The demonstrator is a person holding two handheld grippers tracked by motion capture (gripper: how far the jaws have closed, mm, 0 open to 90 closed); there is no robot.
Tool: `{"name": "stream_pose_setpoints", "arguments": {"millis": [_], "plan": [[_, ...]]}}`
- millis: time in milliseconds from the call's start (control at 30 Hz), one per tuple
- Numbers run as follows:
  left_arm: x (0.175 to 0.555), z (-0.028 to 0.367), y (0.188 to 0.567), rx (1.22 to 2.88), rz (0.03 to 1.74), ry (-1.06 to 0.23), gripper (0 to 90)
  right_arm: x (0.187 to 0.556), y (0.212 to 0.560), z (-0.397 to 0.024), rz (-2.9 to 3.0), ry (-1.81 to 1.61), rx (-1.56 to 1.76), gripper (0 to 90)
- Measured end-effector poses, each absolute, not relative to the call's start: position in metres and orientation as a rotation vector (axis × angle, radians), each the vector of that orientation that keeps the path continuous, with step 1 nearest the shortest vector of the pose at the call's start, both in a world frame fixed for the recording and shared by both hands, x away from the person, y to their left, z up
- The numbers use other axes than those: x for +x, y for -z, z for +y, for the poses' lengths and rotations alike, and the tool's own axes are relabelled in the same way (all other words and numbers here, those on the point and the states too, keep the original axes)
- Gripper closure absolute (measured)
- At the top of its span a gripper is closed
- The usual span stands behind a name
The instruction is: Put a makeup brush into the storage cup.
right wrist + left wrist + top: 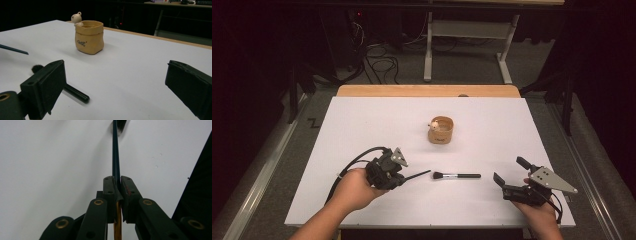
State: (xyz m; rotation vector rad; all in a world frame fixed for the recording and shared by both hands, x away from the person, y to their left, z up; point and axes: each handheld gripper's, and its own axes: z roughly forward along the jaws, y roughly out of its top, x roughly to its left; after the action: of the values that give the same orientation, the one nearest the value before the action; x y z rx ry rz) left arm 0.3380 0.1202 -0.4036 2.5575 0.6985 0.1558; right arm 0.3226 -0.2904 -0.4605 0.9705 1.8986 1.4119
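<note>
A white table top (362, 130) is taking up most of the high view, with a wooden edge (427, 90) at the far side, grey floor around it, and a dark room with a white-legged desk frame (467, 45) and loose cables (379, 62) beyond.

A tan cup-like pot (441, 130) with a small figure on its rim is standing upright past the middle, well apart from both hands. Nearer the person, a makeup brush (456, 175) is lying flat, long axis running left to right, bristle head pointing toward the left hand, handle end toward the right.

The left gripper (404, 178) is clenching a thin dark stick (418, 175), a slim brush or pen by the look of it; in the left gripper view (116, 187) the jaws are pressing on it and the stick (115, 150) is running straight out ahead. Its tip is sitting just beside the brush's bristle head, not clearly touching. The pot is lying ahead and to the right of that tip, so the held stick probably needs swinging away from the person and upright to drop in.

The right gripper (508, 170) is standing wide, released, holding nothing, near the brush's handle end; in the right gripper view (115, 82) that handle (76, 93) is lying partly behind the left jaw, so the right hand is the nearer one for it.
</note>
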Motion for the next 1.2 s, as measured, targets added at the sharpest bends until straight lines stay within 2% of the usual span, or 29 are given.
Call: {"name": "stream_pose_setpoints", "arguments": {"millis": [567,900,1100,1200], "plan": [[0.321,0.106,0.414,2.508,0.469,-0.134,83.2,0.322,0.461,-0.285,1.935,-1.395,0.938,5.7],[0.327,0.105,0.422,2.508,0.468,-0.095,83.1,0.317,0.457,-0.261,2.087,-1.360,0.823,15.1],[0.331,0.106,0.423,2.506,0.486,-0.087,83.2,0.317,0.451,-0.240,2.207,-1.339,0.726,16.8],[0.330,0.106,0.423,2.510,0.489,-0.085,83.1,0.319,0.448,-0.228,2.252,-1.325,0.687,22.9]]}}
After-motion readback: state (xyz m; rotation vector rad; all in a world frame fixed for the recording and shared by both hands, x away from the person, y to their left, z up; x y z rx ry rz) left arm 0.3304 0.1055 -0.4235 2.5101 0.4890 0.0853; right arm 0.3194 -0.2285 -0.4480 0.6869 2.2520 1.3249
